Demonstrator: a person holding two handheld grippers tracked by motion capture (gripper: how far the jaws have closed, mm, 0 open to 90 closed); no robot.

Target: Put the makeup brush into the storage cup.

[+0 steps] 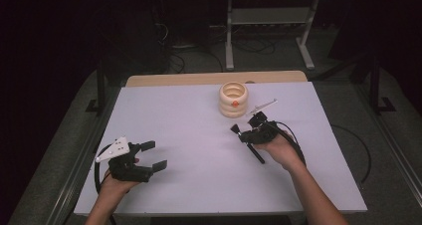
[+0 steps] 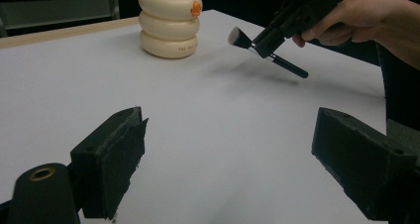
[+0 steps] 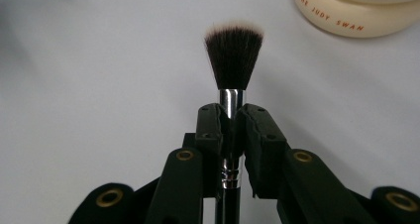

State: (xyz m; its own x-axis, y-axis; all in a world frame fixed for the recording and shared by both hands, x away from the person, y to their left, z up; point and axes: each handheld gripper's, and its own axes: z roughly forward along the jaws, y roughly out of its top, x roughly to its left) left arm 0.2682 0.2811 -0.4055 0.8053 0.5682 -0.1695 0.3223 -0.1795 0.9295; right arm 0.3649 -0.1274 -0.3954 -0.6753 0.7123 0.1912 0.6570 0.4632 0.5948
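Observation:
A makeup brush (image 3: 233,60) with dark bristles, a silver ferrule and a black handle is clamped in my right gripper (image 3: 232,116), bristles pointing away from the camera. From above, the brush (image 1: 247,141) is lifted off the white table, right of centre, and my right gripper (image 1: 255,130) is shut on it. The brush (image 2: 247,39) also hangs in the air in the left gripper view. A cream ribbed holder (image 1: 233,99) with an orange spot stands at the back, upright; the holder (image 2: 169,22) looks hollow. My left gripper (image 1: 155,155) rests open at the front left, nothing between its jaws.
The white tabletop (image 1: 199,150) has a wooden strip along its far edge. A thin metal rod on the right gripper sticks out near the holder (image 3: 356,16). Desk legs and cables lie on the dark floor beyond the table.

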